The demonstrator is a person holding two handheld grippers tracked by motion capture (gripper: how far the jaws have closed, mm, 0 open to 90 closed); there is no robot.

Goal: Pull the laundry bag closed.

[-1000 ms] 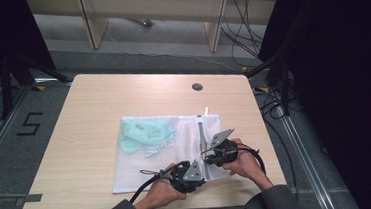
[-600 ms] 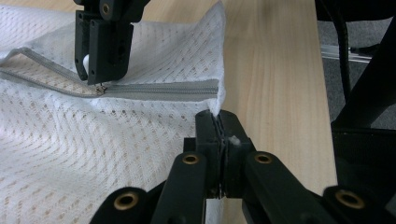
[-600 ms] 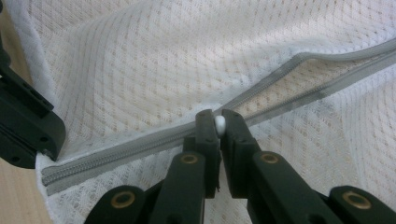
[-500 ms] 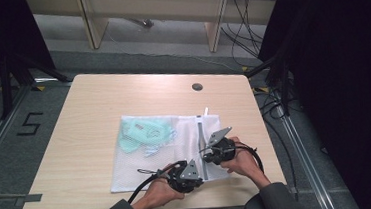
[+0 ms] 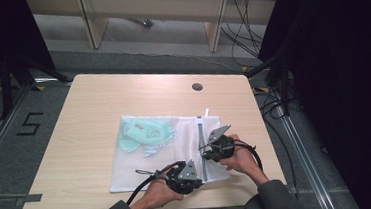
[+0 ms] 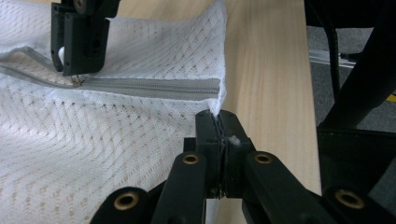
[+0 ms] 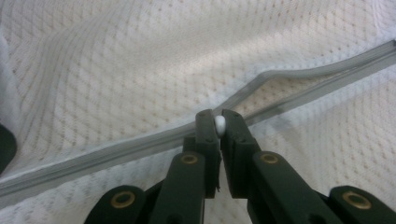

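High view: a white mesh laundry bag (image 5: 164,151) lies flat on the counter (image 5: 89,112), a pale green item (image 5: 143,134) inside it. The left tool (image 5: 195,178) sits at the bag's near edge; the right tool (image 5: 208,150) rests on the grey zipper (image 5: 202,133). Grey floor and dark stands surround the counter.

Left gripper view: the left tool (image 6: 219,122), closed, pinches the bag's corner (image 6: 215,103) at the zipper's end.

Right gripper view: the right tool (image 7: 219,122), closed, grips the white zipper pull (image 7: 219,123).
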